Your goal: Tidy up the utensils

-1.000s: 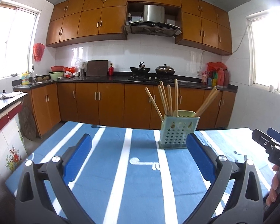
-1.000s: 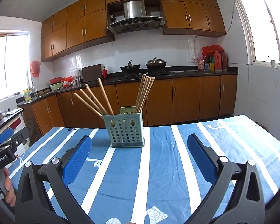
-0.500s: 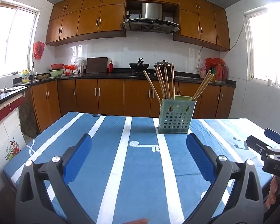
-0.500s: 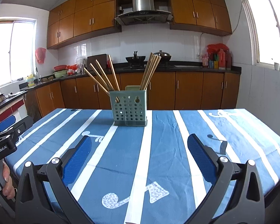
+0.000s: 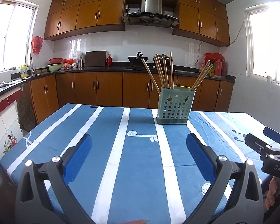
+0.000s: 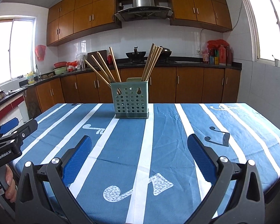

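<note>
A table (image 5: 69, 149) draped in a blue cloth with white stripes and music-note prints is stretching out ahead of the left gripper (image 5: 139, 149) and the right gripper (image 6: 139, 147). A pale green perforated holder (image 6: 131, 100) is standing upright on it, well beyond both sets of fingertips, wooden chopsticks (image 6: 102, 69) fanning from what appear to be two compartments.

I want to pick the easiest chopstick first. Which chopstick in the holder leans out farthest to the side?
The chopstick at the far left of the green holder in the right wrist view. It tilts most, and its tip stands apart from the others.
</note>
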Demonstrator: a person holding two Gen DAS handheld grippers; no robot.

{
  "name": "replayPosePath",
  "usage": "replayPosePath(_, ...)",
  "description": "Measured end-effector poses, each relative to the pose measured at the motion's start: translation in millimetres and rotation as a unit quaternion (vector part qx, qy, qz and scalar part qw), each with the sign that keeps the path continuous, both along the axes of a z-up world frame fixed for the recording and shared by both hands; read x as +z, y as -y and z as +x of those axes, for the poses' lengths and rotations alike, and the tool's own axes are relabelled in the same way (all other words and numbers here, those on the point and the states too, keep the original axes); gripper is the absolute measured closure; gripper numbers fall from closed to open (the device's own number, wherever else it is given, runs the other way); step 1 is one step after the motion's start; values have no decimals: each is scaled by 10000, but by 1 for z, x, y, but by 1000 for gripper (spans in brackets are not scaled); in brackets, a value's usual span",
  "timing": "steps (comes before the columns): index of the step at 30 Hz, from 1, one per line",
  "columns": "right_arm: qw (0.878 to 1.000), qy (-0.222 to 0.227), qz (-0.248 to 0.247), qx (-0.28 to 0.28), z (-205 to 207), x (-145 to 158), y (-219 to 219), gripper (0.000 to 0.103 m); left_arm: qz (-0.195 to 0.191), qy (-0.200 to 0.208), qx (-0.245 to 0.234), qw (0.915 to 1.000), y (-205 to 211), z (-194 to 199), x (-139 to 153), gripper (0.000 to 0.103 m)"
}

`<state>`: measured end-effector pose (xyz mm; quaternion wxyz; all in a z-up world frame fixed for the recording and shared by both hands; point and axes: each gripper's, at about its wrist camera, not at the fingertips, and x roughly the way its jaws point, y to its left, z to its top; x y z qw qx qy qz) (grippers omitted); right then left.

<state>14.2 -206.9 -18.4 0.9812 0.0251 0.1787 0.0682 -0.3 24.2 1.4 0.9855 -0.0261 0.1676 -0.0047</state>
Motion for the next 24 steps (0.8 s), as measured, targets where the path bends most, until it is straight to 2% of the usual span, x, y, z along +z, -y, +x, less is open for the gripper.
replayPosePath(24,10000,-65,54,-18,3,-4,3,2,-2,-57,-44,10000,3,1,-5,4)
